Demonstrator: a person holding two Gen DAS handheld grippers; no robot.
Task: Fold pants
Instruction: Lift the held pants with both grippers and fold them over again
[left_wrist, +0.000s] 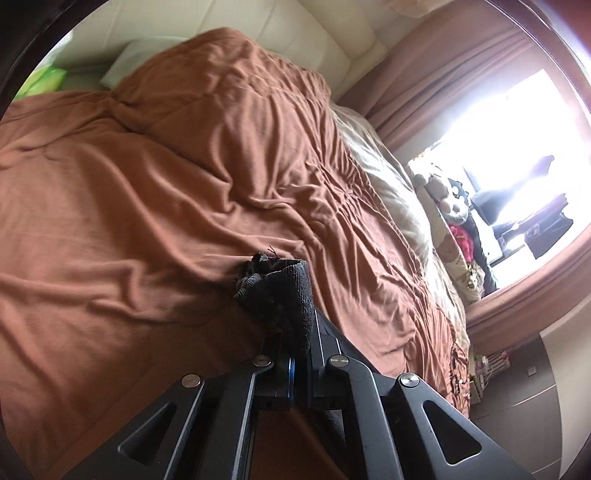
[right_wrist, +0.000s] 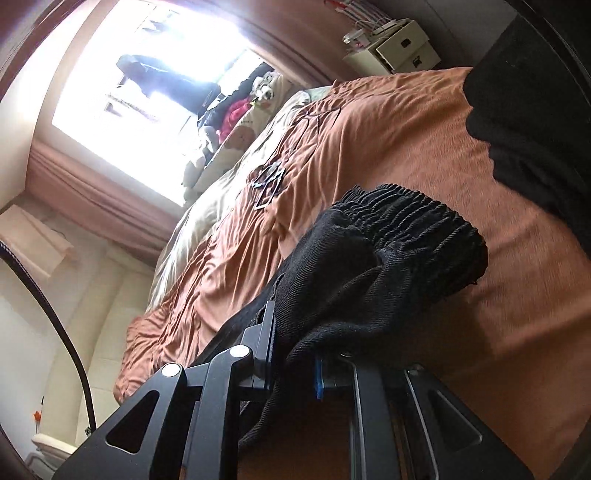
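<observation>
Jaws of the left gripper are clamped tight on a bunched end of the black knit pants, low in the centre of the left wrist view. The dark cloth sticks up past the fingertips in a frayed little clump, and it is off the rust-orange wrinkled bedspread that fills most of the frame behind it.

Over to the right gripper: its jaws are pinched on a thick fold of the same black pants, low centre of the right wrist view, and the gathered, ribbed elastic waistband bulges out above the fingers toward the middle right. More black fabric hangs down between the gripper's arms at the bottom. A further dark mass of cloth sits along the upper right edge; whether it is part of the pants I cannot tell.

Beyond the grippers, the orange bedspread runs up the frame, with a pale cream quilt along its left edge. A bright window glares in the upper left, framed by dusty-pink curtains, and soft toys are heaped at its sill. A small cream bedside drawer unit stands at the top right.
</observation>
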